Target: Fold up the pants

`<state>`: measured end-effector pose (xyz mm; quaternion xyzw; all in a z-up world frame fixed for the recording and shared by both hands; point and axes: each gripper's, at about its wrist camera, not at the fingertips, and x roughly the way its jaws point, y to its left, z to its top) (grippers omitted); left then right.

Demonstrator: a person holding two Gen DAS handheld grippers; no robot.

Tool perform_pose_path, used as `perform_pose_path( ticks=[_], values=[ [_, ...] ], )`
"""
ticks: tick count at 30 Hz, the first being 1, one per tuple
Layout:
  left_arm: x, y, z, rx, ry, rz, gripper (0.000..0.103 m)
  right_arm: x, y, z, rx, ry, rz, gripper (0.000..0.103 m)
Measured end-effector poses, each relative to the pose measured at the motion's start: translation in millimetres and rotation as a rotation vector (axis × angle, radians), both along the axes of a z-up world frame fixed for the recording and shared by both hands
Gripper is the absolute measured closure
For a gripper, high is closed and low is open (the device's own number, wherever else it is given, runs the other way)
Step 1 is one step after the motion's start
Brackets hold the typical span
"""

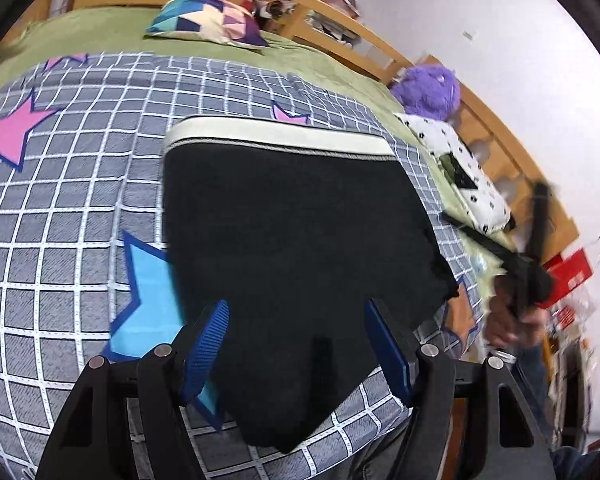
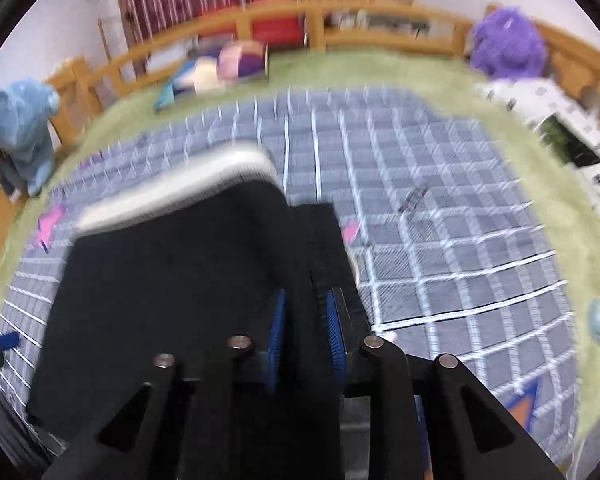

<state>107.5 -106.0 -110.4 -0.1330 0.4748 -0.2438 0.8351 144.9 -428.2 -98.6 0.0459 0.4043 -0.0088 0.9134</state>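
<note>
Gripping pants (image 2: 172,300), seemingly, right gripper (image 2: 306,334)

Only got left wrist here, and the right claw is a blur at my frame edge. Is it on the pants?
Observer: In the right wrist view, the right claw has its pads close together with a strip of the black pants between them. It is too blurred to tell if the strip is pinched.
Operator: Which part of the pants?
Observer: The side edge, just past the end of the white waistband.
Operator: Anything beyond my left edge?
Observer: A light blue soft bundle, plush or cloth, hangs on the wooden bed rail.
</note>
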Motion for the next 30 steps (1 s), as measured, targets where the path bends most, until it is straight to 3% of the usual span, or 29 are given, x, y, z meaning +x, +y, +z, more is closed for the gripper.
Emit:
perform_pose_path(
  ticks=[2, 4, 7, 9, 10, 13, 16, 19, 22, 23, 24, 27, 29, 30],
  values=[
    [-6.9, -11.1, -8.9, 0.044, 0.007, -0.009, 0.035, -30.1, 13.6, 19.0, 0.014, -0.107, 0.064, 0.072],
    [-13.2, -18.5, -26.1, 0.083, 0.044, -0.017, 0.035, -51.9, 30.0, 17.4, -0.016, -0.131, 0.129, 0.071],
    [-20.7, -25.4, -52.7, 0.138, 0.086, -0.008, 0.035, -66.1, 48.4, -27.5, -0.072, -0.024, 0.166, 0.071],
    [-22.6, -24.7, -49.4, 0.13, 0.084, -0.018, 0.035, -57.7, 49.2, -64.8, -0.073, 0.093, 0.144, 0.071],
    [-21.8, -22.7, -43.8, 0.127, 0.088, -0.024, 0.035, -59.5, 48.6, -71.6, -0.066, 0.097, 0.139, 0.071],
    [-20.5, -11.3, -31.5, 0.093, 0.084, -0.028, 0.035, -64.0, 44.9, -43.9, -0.032, 0.029, 0.176, 0.072],
    [-19.4, 4.6, -24.8, 0.082, 0.07, 0.007, 0.035, -55.6, 29.2, -11.1, 0.007, -0.106, 0.144, 0.053],
    [-16.1, 18.1, -26.2, 0.068, 0.088, 0.044, 0.035, -19.0, 12.6, -10.5, -0.005, -0.084, 0.076, 0.052],
    [-13.7, 30.3, -29.6, 0.059, 0.1, 0.074, 0.035, 19.5, -3.3, -41.8, 0.078, 0.065, 0.036, 0.063],
    [-12.2, 34.7, -30.2, 0.056, 0.104, 0.085, 0.035, 24.2, -5.0, -47.5, 0.092, 0.079, 0.039, 0.081],
    [-10.8, 38.2, -30.5, 0.053, 0.106, 0.093, 0.035, 21.8, -2.7, -44.9, 0.096, 0.046, 0.07, 0.091],
    [-9.1, 47.5, -29.2, 0.046, 0.099, 0.112, 0.035, 9.8, -6.7, -18.2, 0.092, -0.035, 0.109, 0.094],
    [-7.2, 47.2, -25.5, 0.041, 0.087, 0.113, 0.035, -4.1, -31.4, 0.5, 0.221, -0.102, 0.062, 0.094],
    [-6.6, 46.6, -24.4, 0.038, 0.081, 0.113, 0.035, -4.2, -41.1, 2.3, 0.22, -0.104, 0.039, 0.094]
  ],
)
